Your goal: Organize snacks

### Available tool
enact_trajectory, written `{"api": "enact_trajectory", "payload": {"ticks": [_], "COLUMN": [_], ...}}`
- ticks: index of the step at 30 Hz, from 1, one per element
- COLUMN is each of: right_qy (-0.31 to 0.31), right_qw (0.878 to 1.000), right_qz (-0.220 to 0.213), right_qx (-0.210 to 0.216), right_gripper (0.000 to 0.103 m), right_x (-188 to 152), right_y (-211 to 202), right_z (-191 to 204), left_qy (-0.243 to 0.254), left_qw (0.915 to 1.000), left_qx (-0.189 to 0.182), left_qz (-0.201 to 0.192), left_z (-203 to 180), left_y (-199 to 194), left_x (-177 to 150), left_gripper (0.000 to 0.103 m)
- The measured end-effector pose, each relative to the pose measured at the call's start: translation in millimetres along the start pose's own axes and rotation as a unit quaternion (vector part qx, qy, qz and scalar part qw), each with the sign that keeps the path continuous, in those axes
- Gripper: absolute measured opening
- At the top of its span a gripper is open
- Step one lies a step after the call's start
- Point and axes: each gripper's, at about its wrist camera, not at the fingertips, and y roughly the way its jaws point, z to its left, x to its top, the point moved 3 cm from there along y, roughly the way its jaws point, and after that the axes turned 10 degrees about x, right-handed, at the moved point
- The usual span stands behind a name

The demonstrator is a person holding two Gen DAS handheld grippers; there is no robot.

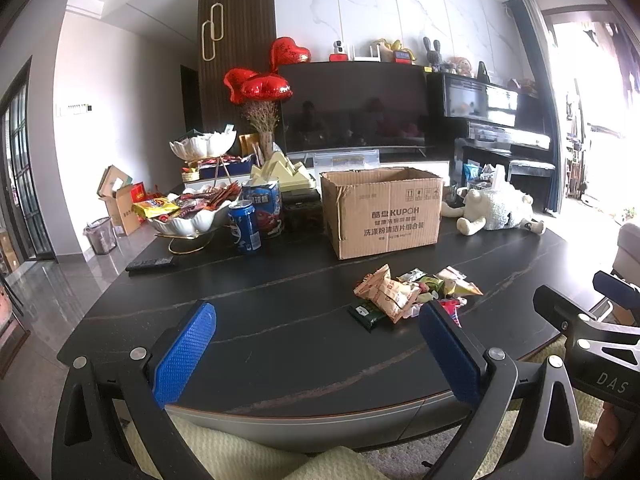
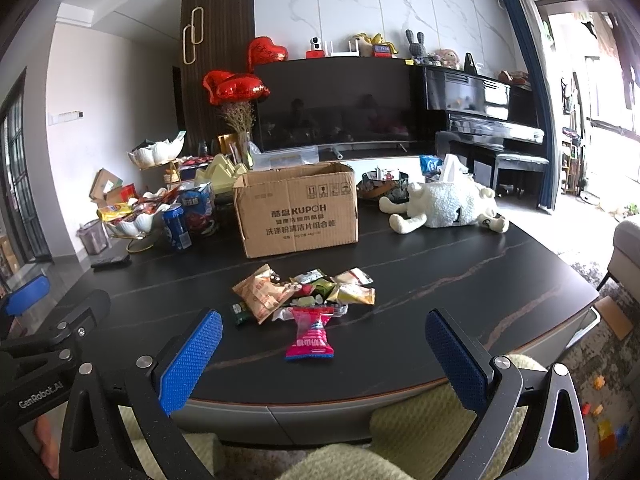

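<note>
left gripper (image 1: 316, 344) hangs wide open over bare table (image 1: 240, 280), holding nothing. the snack pile (image 2: 304, 292) sits mid-table before the cardboard box (image 2: 296, 210), pink packet (image 2: 311, 336) nearest. right gripper (image 2: 323, 352) is spread wide and empty too. these look light, crinkly and slippery; i'd pinch a crimped end.

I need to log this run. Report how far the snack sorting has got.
Done: nothing visibly; the cardboard box stands open-topped behind the pile, its inside hidden. In hand: nothing; the left gripper and right gripper both have their jaws wide apart over the table. Left: the whole snack pile, including the pink packet nearest the right gripper.
</note>
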Motion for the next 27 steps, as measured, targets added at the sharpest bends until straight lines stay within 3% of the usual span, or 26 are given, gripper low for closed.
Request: {"api": "enact_trajectory", "payload": {"ticks": [27], "right_qy": [-0.004], "right_qw": [1.0], "right_qz": [-0.006], "right_qx": [0.004], "right_gripper": [0.103], "right_x": [7.1], "right_y": [-9.0], "right_z": [8.0], "left_qy": [-0.001], "left_qw": [1.0], "left_qx": [-0.001], "left_qz": [-0.001], "left_z": [-0.2], "left_y": [-1.4], "left_x": [0.3], "left_gripper": [0.103]}}
